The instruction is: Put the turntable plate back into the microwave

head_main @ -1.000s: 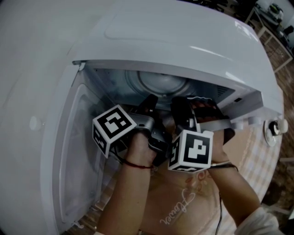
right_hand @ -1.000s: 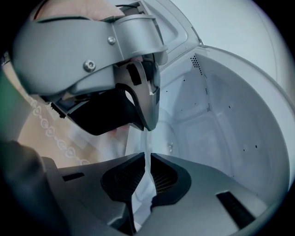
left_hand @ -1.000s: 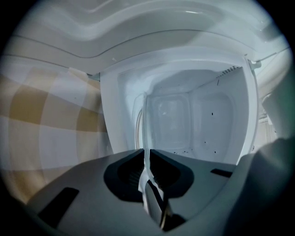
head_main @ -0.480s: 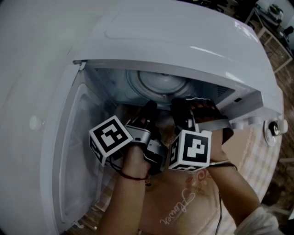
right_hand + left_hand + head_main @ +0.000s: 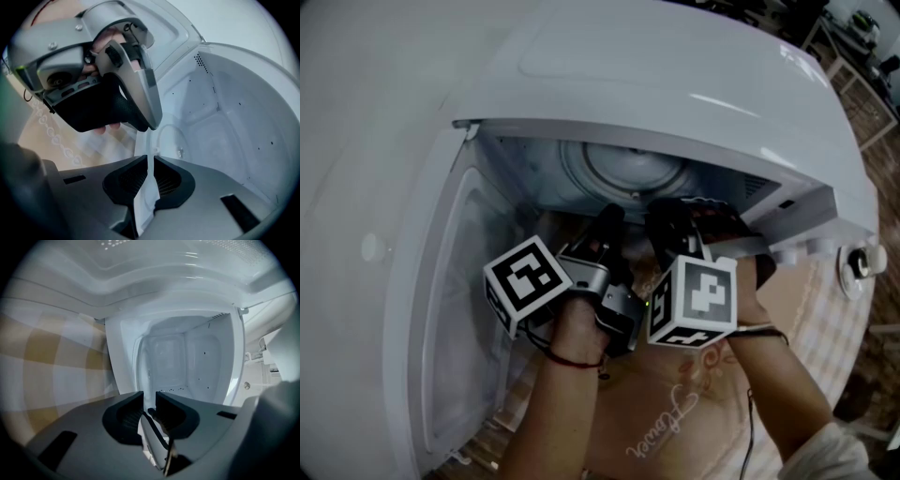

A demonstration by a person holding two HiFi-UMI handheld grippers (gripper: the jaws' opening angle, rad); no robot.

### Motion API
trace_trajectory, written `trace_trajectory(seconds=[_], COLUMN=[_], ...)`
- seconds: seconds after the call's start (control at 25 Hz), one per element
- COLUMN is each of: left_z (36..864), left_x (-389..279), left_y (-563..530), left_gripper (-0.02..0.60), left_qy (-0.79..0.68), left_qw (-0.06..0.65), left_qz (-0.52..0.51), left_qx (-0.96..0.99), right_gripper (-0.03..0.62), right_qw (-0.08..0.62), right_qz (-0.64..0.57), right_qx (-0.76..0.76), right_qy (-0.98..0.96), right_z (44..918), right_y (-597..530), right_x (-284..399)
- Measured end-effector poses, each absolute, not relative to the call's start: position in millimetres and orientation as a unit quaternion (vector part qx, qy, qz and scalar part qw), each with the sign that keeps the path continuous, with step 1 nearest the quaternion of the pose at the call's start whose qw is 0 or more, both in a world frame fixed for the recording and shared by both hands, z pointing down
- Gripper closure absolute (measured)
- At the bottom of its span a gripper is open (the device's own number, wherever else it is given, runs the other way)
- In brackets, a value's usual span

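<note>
- White microwave (image 5: 675,84) fills our head view. It stands on a surface under a checked cloth (image 5: 830,319), which shows at 3 o'clock of it.
- We see the right gripper (image 5: 149,161) clenched on the turntable plate (image 5: 144,201). The clear glass rim runs edge-on between its pads, which pinch it from both sides.
- We see the left gripper (image 5: 149,400) released. Its jaws have just been opening and stand a little apart, with a glassy edge low in the gap and neither pad pressing on it.
- In the right gripper view, the left gripper hangs at 11 o'clock of the clamped rim, just beside it.
- From the right gripper the plate reaches on into the cavity (image 5: 581,169). We cannot tell whether it lies flat there or is tilted.
- From above, we find both grippers side by side in the cavity mouth, the left one toward 7 o'clock of the opening and the right one toward 5 o'clock.
- We see the two marker cubes (image 5: 530,281) sitting just outside the opening, on the near ends of the grippers.
- At 9 o'clock of the cavity, the door (image 5: 459,309) stands swung open.
</note>
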State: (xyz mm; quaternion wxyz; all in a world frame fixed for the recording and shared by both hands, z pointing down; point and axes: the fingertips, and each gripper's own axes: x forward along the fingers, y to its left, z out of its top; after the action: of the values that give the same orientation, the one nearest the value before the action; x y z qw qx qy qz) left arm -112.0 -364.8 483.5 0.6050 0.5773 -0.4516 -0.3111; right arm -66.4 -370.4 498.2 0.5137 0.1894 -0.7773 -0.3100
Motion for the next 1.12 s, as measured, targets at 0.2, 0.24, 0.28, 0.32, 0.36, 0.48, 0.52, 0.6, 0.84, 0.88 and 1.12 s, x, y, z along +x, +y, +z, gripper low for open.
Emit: trace_trajectory(seconds=[0.2,0.24,0.28,0.32,0.36,0.48,0.52,0.6,0.84,0.88,1.12], left_z=[484,484,484,483,483,483,483,481,477,476,465], left_x=[-109,-109,-108,-107,-107,-106,-106,-107,-107,-106,-102], left_y=[-364,-364,-363,-363,-363,-362,-362,-362,-359,-358,-350], left_gripper=[0.503,0.503,0.503,0.503,0.503,0.503,0.503,0.503,0.526,0.532,0.560], left_qy=[-0.447,-0.446,-0.445,-0.444,-0.443,-0.442,-0.442,-0.442,-0.438,-0.434,-0.422], left_qw=[0.607,0.607,0.606,0.606,0.605,0.603,0.602,0.598,0.593,0.593,0.572], left_qz=[-0.310,-0.310,-0.310,-0.310,-0.311,-0.313,-0.314,-0.314,-0.314,-0.315,-0.320], left_qx=[0.579,0.581,0.582,0.583,0.583,0.585,0.587,0.591,0.598,0.601,0.626], right_gripper=[0.537,0.537,0.537,0.537,0.537,0.537,0.537,0.537,0.539,0.539,0.540], right_qw=[0.512,0.512,0.511,0.510,0.510,0.504,0.501,0.498,0.496,0.492,0.433], right_qz=[-0.306,-0.305,-0.305,-0.305,-0.304,-0.305,-0.304,-0.300,-0.299,-0.297,-0.235], right_qx=[0.192,0.193,0.194,0.195,0.196,0.201,0.203,0.206,0.208,0.211,0.249], right_qy=[-0.780,-0.780,-0.780,-0.780,-0.781,-0.783,-0.784,-0.787,-0.788,-0.791,-0.834], right_z=[498,498,498,498,498,497,497,496,491,489,475], right_y=[-370,-370,-370,-370,-370,-368,-368,-367,-362,-361,-353], right_x=[-66,-66,-66,-66,-66,-65,-64,-64,-63,-63,-59])
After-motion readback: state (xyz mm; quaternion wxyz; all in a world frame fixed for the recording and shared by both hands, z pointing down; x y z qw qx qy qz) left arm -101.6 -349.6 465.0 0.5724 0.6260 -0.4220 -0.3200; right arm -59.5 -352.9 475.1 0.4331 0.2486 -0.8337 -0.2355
